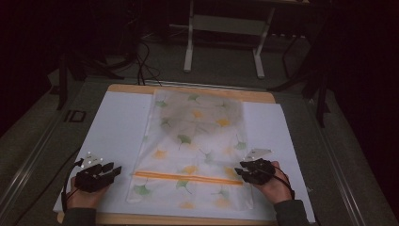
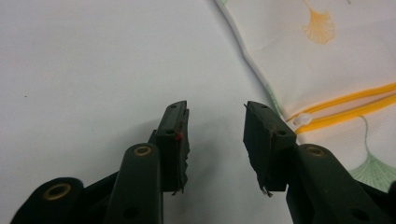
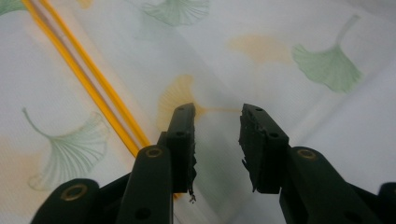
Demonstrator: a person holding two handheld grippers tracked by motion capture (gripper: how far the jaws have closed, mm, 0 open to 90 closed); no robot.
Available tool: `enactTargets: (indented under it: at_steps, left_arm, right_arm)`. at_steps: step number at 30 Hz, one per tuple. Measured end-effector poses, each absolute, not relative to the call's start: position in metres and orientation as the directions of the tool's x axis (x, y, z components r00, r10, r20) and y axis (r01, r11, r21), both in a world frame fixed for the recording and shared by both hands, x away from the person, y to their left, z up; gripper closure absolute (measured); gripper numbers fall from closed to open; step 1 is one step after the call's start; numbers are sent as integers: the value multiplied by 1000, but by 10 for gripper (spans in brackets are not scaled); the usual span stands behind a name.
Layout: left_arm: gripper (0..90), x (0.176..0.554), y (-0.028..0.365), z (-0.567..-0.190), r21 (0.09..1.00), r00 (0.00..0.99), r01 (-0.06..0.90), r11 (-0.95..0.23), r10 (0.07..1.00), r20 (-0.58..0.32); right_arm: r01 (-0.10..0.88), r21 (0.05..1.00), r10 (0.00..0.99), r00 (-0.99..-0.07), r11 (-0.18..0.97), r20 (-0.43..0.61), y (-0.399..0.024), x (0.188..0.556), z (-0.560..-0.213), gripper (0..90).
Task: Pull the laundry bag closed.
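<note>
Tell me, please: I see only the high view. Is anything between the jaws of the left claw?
Observer: No. The left claw is open, with only bare white sheet between its jaws.
Operator: What is at that end of the zipper?
Observer: A small white tab sits at the end of the orange zipper, close beside the claw.
Operator: And the right claw?
Observer: The right claw is open above the cloth, over an orange leaf print. It grips nothing.

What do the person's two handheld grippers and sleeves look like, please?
Both the left gripper and the right gripper are black, two-jawed tools with brass-coloured pivot rivets, each topped by a grey three-cornered plate and trailing a black cable. The sleeves are dark grey.
</note>
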State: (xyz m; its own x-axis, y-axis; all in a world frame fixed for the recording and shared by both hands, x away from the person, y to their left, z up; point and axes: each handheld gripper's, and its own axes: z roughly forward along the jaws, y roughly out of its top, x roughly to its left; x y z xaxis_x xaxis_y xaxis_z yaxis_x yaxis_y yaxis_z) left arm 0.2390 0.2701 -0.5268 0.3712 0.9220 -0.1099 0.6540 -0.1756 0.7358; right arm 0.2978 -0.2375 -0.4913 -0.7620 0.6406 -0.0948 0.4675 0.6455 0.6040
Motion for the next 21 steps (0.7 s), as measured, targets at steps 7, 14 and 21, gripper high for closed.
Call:
enactTargets:
  at_steps: [7, 14, 21]
  left_arm:
    - [602, 240, 270, -527, 736, 369, 654, -173, 923, -112]
    - [603, 241, 267, -527, 736, 382, 649, -193, 919, -97]
    - [604, 241, 267, -526, 736, 385, 648, -195, 918, -95]
  right_arm:
    - [430, 591, 588, -804, 682, -93, -214, 298, -488, 659]
    - [394, 558, 532, -840, 731, -104, -192, 300, -488, 673]
    - [360, 533, 491, -863, 765, -121, -174, 302, -488, 664]
